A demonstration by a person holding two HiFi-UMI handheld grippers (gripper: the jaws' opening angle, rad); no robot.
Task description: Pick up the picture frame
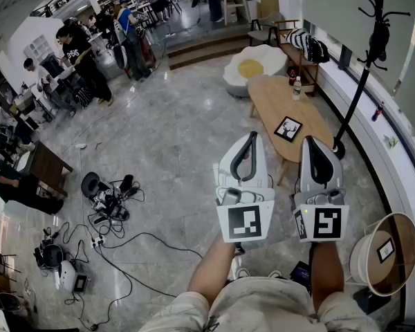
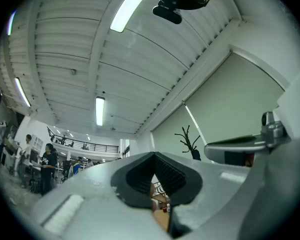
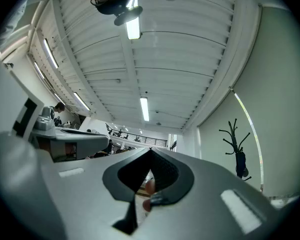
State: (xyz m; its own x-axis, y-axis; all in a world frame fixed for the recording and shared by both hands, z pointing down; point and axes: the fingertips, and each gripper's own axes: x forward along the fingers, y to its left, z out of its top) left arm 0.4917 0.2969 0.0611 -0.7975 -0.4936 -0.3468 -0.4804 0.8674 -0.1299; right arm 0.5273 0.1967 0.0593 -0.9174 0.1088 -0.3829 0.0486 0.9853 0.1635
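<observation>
The black square picture frame with a white antler drawing [image 1: 288,128] lies flat on the long, light wooden desk [image 1: 266,99], close to the edge nearest the person and apart from the two small bottles [image 1: 295,84] standing at the desk's far end. A black coat stand [image 1: 363,75] rises just beside the desk on its right. A second, smaller dark frame [image 1: 385,250] rests on a round wooden side table [image 1: 401,221] at the lower right; I take the one on the desk to be the target, though the task does not say which.

Both tools are well short of it. The left gripper [image 1: 252,135] and the right gripper [image 1: 310,141] are held side by side at waist height, tilted upward, so their own views show mostly ceiling. In the left gripper view the jaws of the left gripper [image 2: 154,154] are together with nothing between them; the right gripper view shows the right gripper [image 3: 150,149] likewise closed and empty.

The task seems to be at its start, with the approach not yet made. The next move likely calls for stepping to the desk, dipping a gripper toward the frame, parting its jaws, and catching an edge, since the frame lies flat.
</observation>
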